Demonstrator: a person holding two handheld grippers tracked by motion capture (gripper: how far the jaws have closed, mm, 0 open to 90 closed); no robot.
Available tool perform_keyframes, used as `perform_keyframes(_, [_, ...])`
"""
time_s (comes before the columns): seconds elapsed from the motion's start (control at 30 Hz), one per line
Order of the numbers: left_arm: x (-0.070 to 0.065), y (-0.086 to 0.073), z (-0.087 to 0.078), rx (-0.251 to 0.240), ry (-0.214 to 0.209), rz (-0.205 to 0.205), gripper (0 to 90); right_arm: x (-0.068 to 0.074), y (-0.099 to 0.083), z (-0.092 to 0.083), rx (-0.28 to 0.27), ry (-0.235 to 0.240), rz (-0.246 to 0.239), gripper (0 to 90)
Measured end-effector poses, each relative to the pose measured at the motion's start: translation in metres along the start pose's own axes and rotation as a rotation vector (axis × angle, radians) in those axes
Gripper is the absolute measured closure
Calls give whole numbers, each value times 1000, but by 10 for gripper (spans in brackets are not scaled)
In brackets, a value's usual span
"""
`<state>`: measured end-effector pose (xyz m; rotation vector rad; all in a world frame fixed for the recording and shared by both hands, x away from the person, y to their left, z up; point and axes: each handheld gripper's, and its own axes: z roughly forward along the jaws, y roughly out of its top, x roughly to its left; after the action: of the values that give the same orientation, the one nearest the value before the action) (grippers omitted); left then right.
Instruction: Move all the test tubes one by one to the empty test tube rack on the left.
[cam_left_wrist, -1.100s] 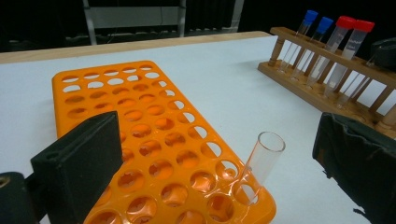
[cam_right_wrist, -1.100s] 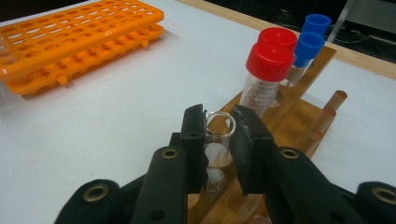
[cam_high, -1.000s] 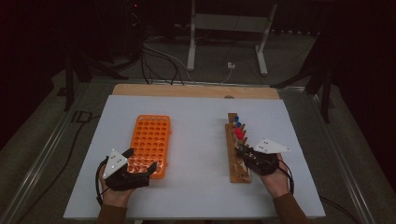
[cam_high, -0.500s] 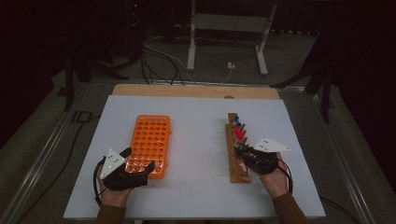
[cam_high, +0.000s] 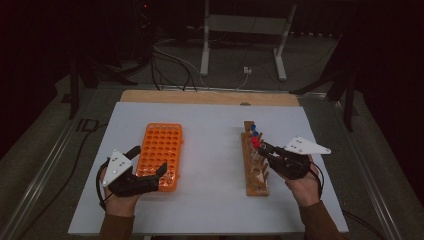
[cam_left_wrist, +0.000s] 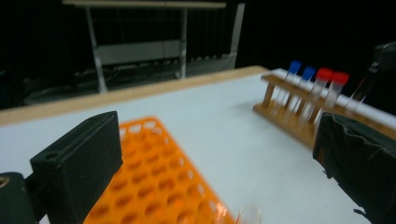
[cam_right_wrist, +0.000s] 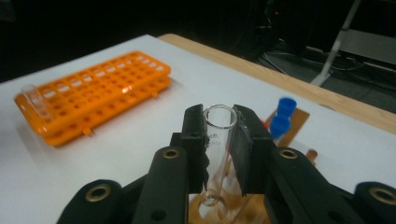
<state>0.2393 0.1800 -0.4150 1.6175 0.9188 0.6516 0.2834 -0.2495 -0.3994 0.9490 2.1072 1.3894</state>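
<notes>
Both hands have come up off the table since the earlier frame, the left one drawing back from the near end of the rack, the right one lifting a tube. Right gripper (cam_right_wrist: 219, 140) is clamped on a clear glass tube (cam_right_wrist: 218, 128), open mouth up, pads pressing both sides; it is held upright above the near half of the wooden rack (cam_high: 256, 172). Left gripper (cam_high: 149, 164) has jaws spread wide, nothing between them, hovering at the near end of the orange rack (cam_high: 162, 150). A clear tube (cam_right_wrist: 38, 103) stands in a corner hole of the orange rack, blurry at the bottom edge of the left gripper view. The wooden rack sits right of centre on the white table (cam_high: 210, 130), running near to far; two blue-capped tubes (cam_left_wrist: 301, 74) at its far end, two red-capped tubes (cam_left_wrist: 331, 77) just nearer. The orange rack lies left of centre, well apart from the wooden one. Right hand (cam_high: 305, 187) at the near right, left hand (cam_high: 120, 202) at the near left.
</notes>
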Motion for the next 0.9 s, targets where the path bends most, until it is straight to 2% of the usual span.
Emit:
perform_keyframes(0.2, [-18, 13, 22, -6, -39, 44, 23, 7, 11, 7, -11, 33, -4, 761])
perform_keyframes(0.37, [-32, 11, 39, -3, -54, 18, 36, 18, 17, 18, -5, 71, -13, 761])
perform_keyframes(0.47, [-39, 10, 48, 19, -78, 18, 41, 23, 18, 25, 4, 92, -14, 761])
perform_keyframes(0.63, [-52, 8, 58, 23, -123, 11, 61, 32, 21, 34, 7, 136, -3, 761])
perform_keyframes(0.77, [-65, 7, 67, 55, -167, 25, 80, 41, 23, 40, 14, 169, -9, 761])
perform_keyframes(0.9, [-78, 4, 77, 86, -194, 65, 101, 50, 24, 47, 21, 192, -18, 761])
